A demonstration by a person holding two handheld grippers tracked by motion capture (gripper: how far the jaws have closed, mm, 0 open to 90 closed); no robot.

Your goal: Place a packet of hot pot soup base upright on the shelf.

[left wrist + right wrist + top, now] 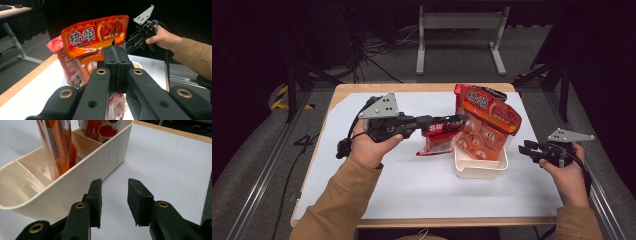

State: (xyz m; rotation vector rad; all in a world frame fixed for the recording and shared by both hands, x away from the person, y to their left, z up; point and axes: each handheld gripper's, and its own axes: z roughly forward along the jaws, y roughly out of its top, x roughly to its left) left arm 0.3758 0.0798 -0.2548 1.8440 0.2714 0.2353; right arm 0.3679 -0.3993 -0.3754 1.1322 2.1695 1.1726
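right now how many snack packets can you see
2. A large orange packet stands upright in the cream bin. A smaller red packet is pinched in the left gripper, beside the bin. Others may be hidden behind them.

Cream divided bin (pixel 479 170) on white-topped counter (pixel 412 185) with pale wood edge. In bin, orange-red snack pouch (pixel 487 120) with yellow-bordered banner and white characters. Beside bin, red packet (pixel 439 135). Black grippers, grey plates; tan sleeves.
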